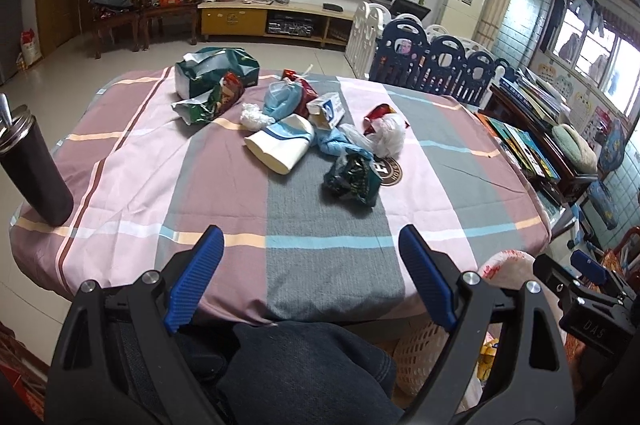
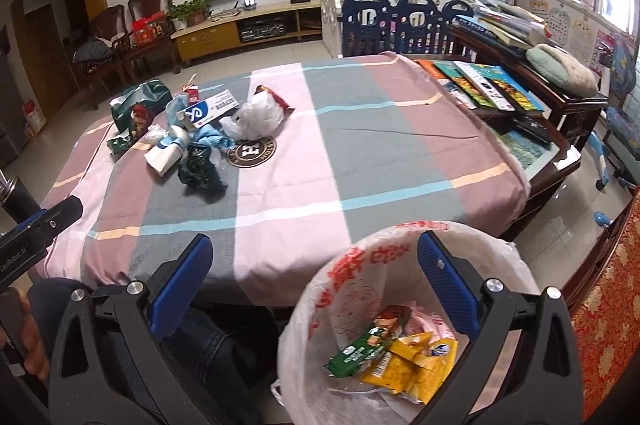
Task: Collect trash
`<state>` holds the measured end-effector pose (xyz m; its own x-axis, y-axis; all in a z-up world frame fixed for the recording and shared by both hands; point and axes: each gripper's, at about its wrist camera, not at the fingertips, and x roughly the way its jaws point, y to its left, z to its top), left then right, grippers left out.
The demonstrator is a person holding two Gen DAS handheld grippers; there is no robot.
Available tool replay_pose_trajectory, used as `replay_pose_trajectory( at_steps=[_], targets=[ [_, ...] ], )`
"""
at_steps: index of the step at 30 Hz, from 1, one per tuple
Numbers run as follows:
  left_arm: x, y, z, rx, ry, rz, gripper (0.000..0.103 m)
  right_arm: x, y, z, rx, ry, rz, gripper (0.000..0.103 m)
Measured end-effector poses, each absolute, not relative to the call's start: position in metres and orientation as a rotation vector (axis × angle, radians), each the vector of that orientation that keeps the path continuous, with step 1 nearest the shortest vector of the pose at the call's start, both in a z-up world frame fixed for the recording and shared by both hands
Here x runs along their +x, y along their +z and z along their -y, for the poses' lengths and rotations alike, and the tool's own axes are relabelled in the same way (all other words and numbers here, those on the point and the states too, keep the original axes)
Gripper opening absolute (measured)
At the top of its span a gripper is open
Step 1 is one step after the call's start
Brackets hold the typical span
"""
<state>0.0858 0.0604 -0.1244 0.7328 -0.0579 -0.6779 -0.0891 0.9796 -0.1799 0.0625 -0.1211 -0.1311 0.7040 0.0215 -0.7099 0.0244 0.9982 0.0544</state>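
**Both tongs empty, trash ahead on the table**

Left tongs [image 1: 310, 257] and right tongs [image 2: 312, 265] stand wide open, holding nothing. Trash pile [image 1: 304, 129] lies ahead on the table [image 1: 200, 185], apart from both, nearer the left. Right tongs hover over the bin [image 2: 312, 309], beside the table.

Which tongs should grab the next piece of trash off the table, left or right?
Probably left. The left tongs point open and empty at the trash pile straight ahead. The right tongs, also open, sit over the lined bin, with the pile off to their left.
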Motion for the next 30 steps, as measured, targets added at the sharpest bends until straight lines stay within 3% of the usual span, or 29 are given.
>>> replay_pose_trajectory(
  at_steps=[28, 30],
  targets=[
    [0.091, -0.146, -0.094, -0.26, 0.123, -0.762, 0.089, 0.1, -0.148, 0.102, 0.082, -0.001, -0.829, 0.1],
    [0.091, -0.151, -0.108, -0.278, 0.167, -0.763, 0.076, 0.114, -0.149, 0.092, 0.082, 0.018, -0.831, 0.1]
  ],
)
